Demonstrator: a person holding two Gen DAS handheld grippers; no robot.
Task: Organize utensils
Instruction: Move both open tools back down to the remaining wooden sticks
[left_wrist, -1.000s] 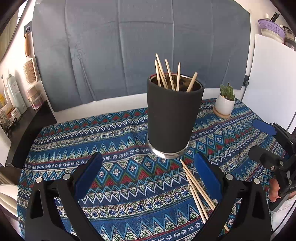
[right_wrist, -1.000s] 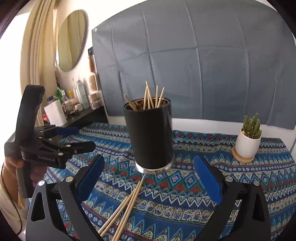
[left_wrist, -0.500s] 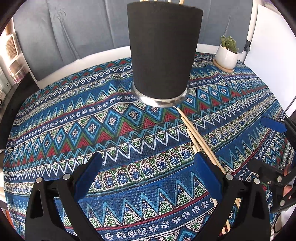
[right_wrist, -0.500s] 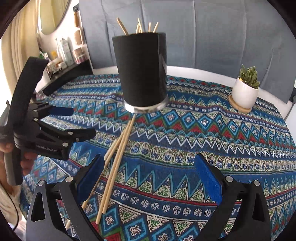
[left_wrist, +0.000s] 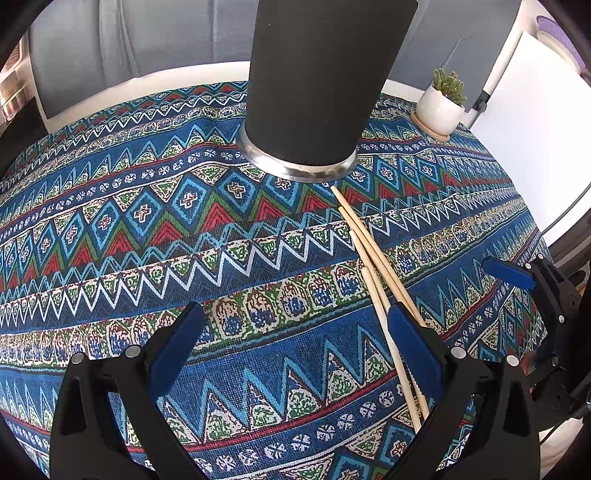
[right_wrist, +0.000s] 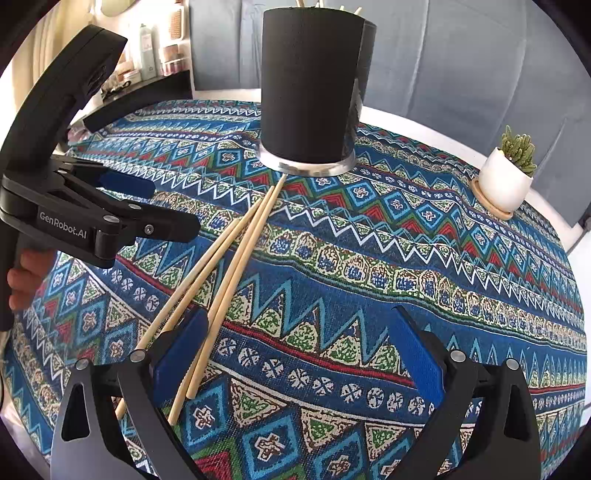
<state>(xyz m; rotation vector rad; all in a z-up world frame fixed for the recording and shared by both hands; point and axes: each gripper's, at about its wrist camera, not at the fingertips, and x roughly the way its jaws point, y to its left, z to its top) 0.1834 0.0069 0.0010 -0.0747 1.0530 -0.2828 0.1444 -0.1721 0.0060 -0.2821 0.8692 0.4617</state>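
Three loose wooden chopsticks lie on the patterned cloth, running from the black holder cup toward the near edge. They also show in the right wrist view, below the cup, which has more sticks poking out of its top. My left gripper is open and low over the cloth, its right finger over the chopsticks. My right gripper is open, its left finger over the chopsticks' near ends. Each gripper shows in the other's view: the right one, the left one.
A small cactus in a white pot stands on a wooden coaster at the back right of the table. A white board leans at the right. A dark shelf with bottles is at the back left.
Both grippers have dropped lower and come closer to the table, so the cup looms larger and higher. The loose chopsticks now lie under the inner finger of each gripper.
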